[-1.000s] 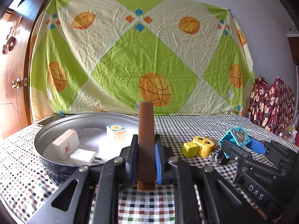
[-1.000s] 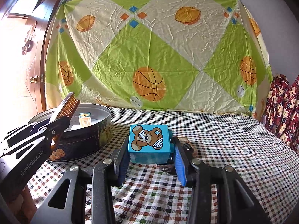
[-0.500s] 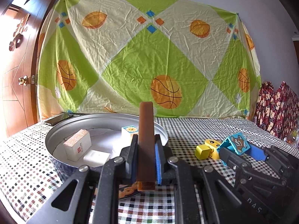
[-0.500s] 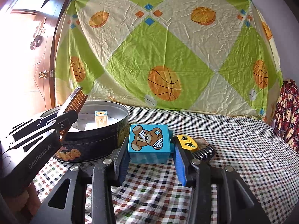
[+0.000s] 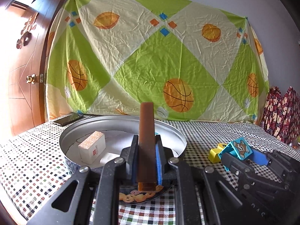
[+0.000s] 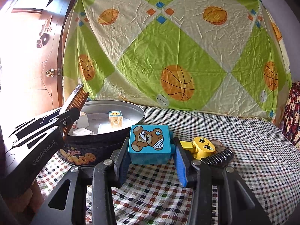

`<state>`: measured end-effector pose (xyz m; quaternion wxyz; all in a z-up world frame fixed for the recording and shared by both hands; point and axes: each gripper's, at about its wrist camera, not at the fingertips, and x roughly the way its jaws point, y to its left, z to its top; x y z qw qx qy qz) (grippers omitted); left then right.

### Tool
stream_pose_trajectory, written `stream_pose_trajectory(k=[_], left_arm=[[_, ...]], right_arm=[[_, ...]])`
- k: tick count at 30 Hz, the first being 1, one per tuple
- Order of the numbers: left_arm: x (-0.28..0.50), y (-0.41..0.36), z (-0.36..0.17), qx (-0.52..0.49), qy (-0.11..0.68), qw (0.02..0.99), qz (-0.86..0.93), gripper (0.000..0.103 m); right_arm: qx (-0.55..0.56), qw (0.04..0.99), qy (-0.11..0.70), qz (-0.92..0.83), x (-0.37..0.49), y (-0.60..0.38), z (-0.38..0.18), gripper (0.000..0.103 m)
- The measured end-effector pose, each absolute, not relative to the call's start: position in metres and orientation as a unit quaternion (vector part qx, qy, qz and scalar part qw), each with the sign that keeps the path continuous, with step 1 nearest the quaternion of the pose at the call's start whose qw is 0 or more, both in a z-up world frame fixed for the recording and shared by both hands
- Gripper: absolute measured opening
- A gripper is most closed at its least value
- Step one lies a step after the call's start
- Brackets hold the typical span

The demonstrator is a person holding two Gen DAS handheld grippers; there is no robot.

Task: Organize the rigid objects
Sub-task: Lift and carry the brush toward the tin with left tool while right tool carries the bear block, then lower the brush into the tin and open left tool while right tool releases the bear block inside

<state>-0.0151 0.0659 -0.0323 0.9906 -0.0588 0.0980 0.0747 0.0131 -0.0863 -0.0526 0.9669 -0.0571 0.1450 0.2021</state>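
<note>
The left tongs (image 5: 146,161) grip a brown comb (image 5: 146,140) upright over the tin (image 5: 180,142), likely to drop it in. The right tongs (image 6: 150,150) clench 1 bear block (image 6: 150,143) (above the table (image 6: 243,159)), beside the tin.

1. Brown comb (image 5: 146,142): my left gripper (image 5: 146,161) covers its flanks; teeth unseen in my left view.
2. Cookie tin (image 5: 120,120): near wall and printed label mostly behind my fingers (image 5: 158,163).
3. White item (image 5: 108,159) in the tin: partly hidden, identity unclear.
4. Yellow face block (image 6: 203,147): lower part behind my right gripper (image 6: 150,159).
5. Black comb (image 6: 218,157): only the toothed end shows.
6. Print on the small white box (image 5: 92,149): too small to read.
</note>
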Motion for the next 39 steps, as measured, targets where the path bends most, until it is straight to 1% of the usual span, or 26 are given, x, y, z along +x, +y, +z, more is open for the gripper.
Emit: stream_pose_trajectory(k=[39], left_arm=[[-0.014,0.102,-0.034,-0.068,0.114,0.986,0.099,0.013]], right_arm=[[-0.063,0.949,0.167,0.260,0.017,-0.043,-0.051,0.045]])
